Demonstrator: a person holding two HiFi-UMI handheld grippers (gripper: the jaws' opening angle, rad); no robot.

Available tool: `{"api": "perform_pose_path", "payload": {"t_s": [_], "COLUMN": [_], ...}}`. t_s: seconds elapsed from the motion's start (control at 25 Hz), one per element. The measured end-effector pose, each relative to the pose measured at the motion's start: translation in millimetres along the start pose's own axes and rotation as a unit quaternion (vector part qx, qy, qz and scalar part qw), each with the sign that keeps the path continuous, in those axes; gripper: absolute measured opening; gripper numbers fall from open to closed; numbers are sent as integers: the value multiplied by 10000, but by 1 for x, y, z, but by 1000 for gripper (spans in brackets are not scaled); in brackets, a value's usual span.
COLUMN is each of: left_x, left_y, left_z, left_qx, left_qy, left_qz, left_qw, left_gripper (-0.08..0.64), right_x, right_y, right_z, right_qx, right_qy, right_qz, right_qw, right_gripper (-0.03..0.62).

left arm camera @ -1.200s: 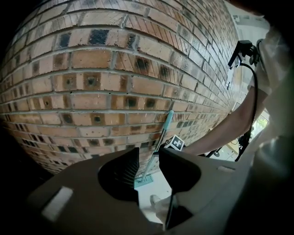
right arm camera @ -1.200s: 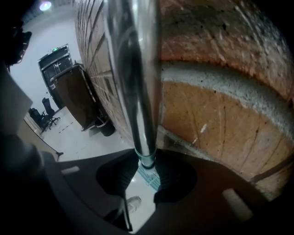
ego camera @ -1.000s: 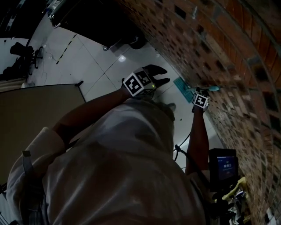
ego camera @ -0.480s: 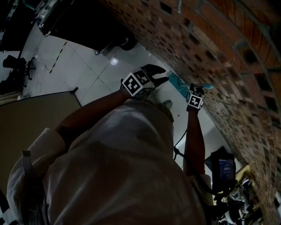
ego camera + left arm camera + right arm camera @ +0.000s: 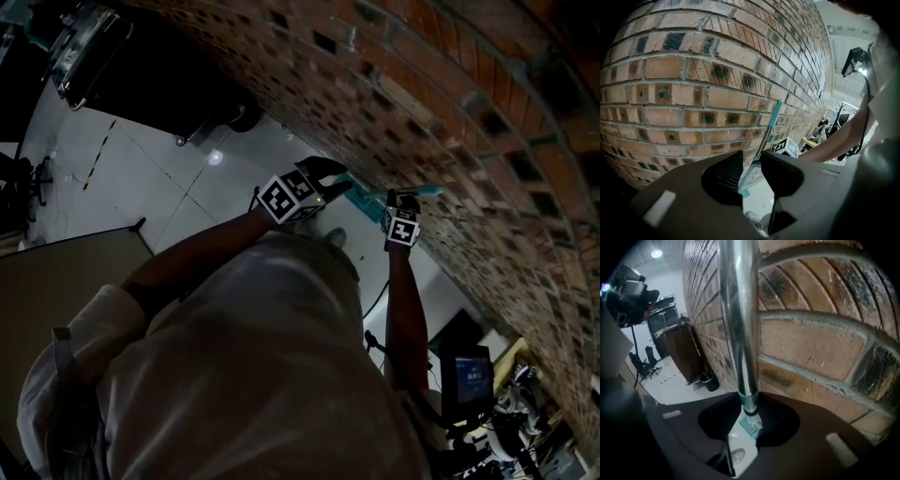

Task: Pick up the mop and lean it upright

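Observation:
The mop's silver handle runs steeply up along the brick wall, with its teal end near the bricks. My right gripper is shut on the handle just above a teal collar. In the head view the right gripper is close to the wall. The teal mop head lies on the floor below. My left gripper hovers to the left with its jaws apart. In the left gripper view the handle shows beyond the gap of the left gripper; I cannot tell whether it touches.
A dark cabinet stands against the wall at the far end, with a bin beside it. A tan board stands at the left. A lit screen and clutter sit at the lower right. The person's shoe is near the mop head.
Both grippers have risen and moved toward the wall. The right gripper has carried the mop handle up, and the handle now stands steeper against the bricks.

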State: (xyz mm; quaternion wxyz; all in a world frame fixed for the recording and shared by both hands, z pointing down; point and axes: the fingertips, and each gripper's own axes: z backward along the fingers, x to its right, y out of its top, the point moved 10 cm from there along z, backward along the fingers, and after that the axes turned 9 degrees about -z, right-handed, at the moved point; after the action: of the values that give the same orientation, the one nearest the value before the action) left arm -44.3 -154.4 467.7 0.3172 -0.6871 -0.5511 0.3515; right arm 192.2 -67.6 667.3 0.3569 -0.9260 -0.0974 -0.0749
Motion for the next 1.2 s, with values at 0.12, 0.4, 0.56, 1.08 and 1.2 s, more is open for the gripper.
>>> {"api": "perform_pose_path", "payload": {"t_s": [0.12, 0.4, 0.56, 1.08, 1.2], "left_x": [-1, 1, 1, 5, 7], "left_y": [4, 12, 17, 27, 24], "left_z": [-4, -11, -11, -21, -22], "left_qx": [166, 318, 404, 628, 653], "left_qy": [33, -71, -69, 81, 129], "left_qz": [-42, -55, 20, 250, 354], "left_qw": [9998, 9995, 9992, 9977, 9972], "left_gripper": [135, 135, 135, 135, 135], "right_x": [2, -3, -7, -26, -29], "right_y": [5, 20, 34, 78, 88], "right_z": [10, 40, 61, 131, 150], "right_qx": [64, 224, 415, 946, 1067], "right_qy": [-32, -24, 103, 505, 583], "right_qz": [-31, 9, 31, 283, 320], "right_qw": [10000, 9997, 9991, 9938, 9921], "right_gripper": [110, 110, 110, 110, 110]}}
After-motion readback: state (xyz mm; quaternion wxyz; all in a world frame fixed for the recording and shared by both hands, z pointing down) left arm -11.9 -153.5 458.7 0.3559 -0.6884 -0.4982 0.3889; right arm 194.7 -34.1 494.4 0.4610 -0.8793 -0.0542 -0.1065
